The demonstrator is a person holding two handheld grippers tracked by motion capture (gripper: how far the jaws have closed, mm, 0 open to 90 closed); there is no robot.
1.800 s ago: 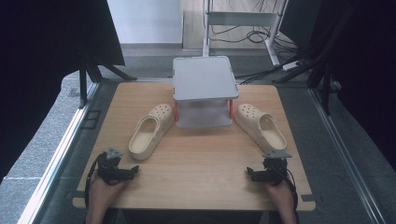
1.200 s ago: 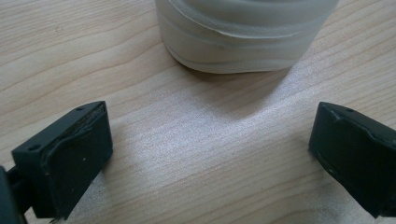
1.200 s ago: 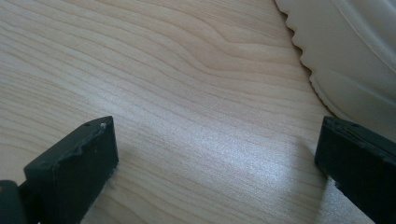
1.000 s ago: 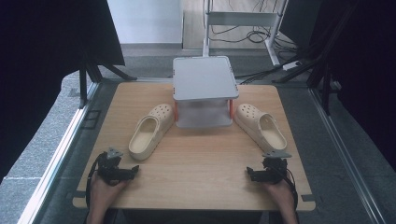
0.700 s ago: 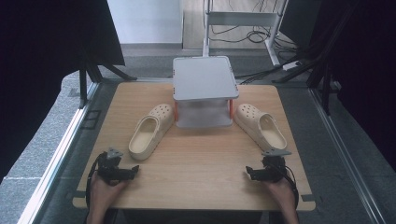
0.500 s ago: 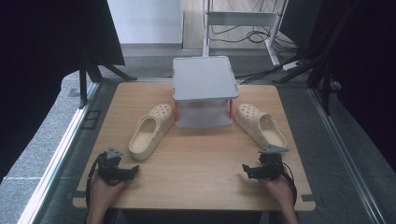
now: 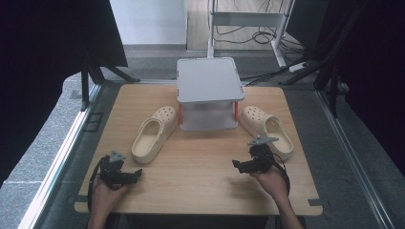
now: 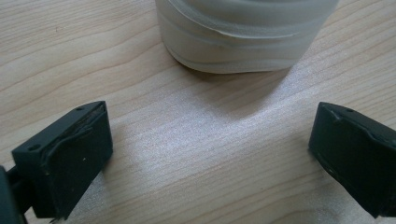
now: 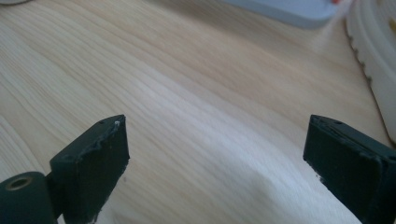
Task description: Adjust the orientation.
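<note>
Two plain cream clogs (image 7: pixel 154 134) (image 7: pixel 266 129), no readable markings, both grippers (image 7: pixel 138 174) (image 7: pixel 236 165) empty

Bench layout from my feed

I see a stand (image 7: pixel 210 88) at the bench's (image 7: pixel 200 176) far middle, one clog (image 7: pixel 154 134) left of it, another clog (image 7: pixel 266 130) right.

High cam above table (image 7: pixel 200 176) looking fwd/down, both gripper cams close, low over same tabletop
</note>
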